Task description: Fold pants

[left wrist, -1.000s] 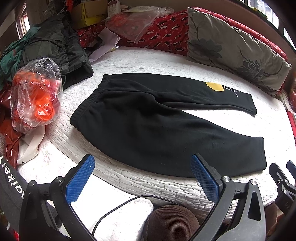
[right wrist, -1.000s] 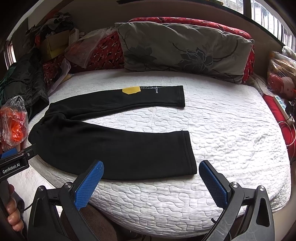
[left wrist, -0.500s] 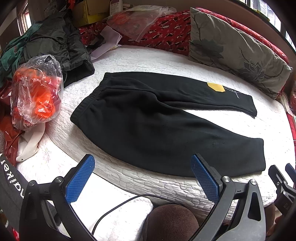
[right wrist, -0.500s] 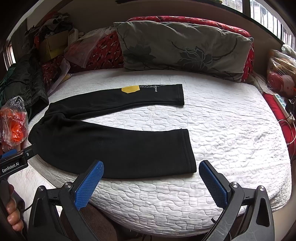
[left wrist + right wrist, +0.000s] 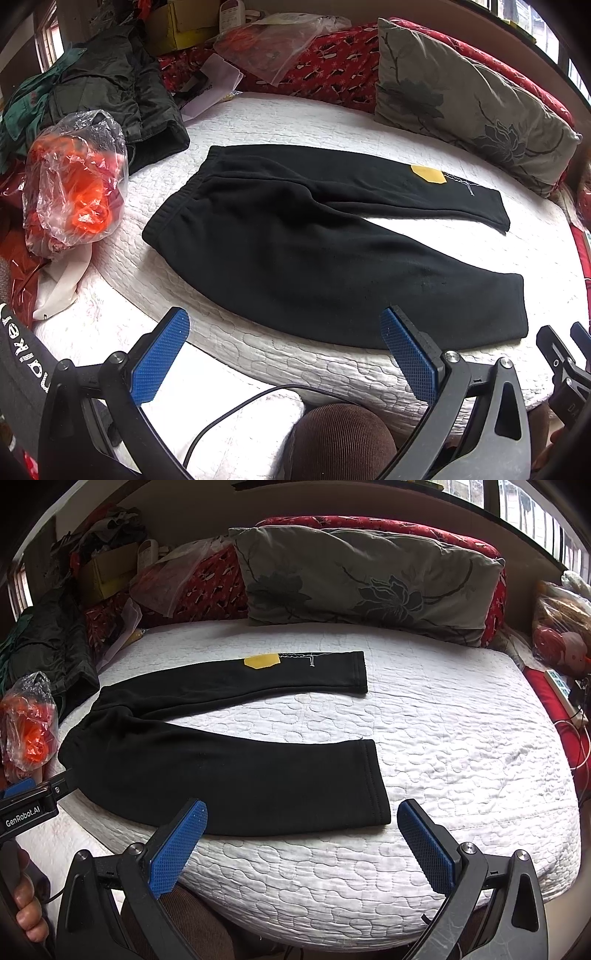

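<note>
Pants [image 5: 229, 771] just beyond right gripper [image 5: 301, 834]

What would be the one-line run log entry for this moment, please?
phase: approach | pants: flat on bed, legs apart | left gripper: open, empty | right gripper: open, empty

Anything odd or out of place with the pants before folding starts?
Nothing damaged. The black pants lie flat on the white quilt, legs splayed apart rather than together. A yellow patch sits on the far leg.

Open bed right, clutter left
Your way is open over bare bed [image 5: 461, 738] at frame right; bagged orange items [image 5: 74, 184] and dark jacket [image 5: 122, 96] crowd upper left.
</note>
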Tool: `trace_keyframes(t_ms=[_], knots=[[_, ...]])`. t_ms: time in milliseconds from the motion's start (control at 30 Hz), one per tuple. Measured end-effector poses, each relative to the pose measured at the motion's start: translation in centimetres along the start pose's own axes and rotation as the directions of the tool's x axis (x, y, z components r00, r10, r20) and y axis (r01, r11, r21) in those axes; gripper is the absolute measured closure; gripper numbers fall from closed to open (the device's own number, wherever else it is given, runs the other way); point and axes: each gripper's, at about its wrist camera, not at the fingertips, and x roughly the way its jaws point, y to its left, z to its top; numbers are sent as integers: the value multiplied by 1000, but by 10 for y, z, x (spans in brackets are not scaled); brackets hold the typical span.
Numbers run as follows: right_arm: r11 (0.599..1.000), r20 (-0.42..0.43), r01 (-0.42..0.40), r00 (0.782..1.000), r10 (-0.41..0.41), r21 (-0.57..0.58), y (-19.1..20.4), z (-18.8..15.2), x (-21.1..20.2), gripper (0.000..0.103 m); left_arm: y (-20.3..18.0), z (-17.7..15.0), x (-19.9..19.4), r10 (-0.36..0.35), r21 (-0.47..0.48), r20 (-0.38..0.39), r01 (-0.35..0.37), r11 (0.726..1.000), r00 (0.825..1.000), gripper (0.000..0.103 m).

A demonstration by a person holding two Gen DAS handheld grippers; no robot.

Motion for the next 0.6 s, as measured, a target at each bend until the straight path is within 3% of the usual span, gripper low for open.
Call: trace_keyframes(t_ms=[600], knots=[[1000, 8, -3, 1000, 3, -9, 2, -1, -9, 0, 2, -4, -7, 6, 3, 10, -6, 1000, 1000, 0]])
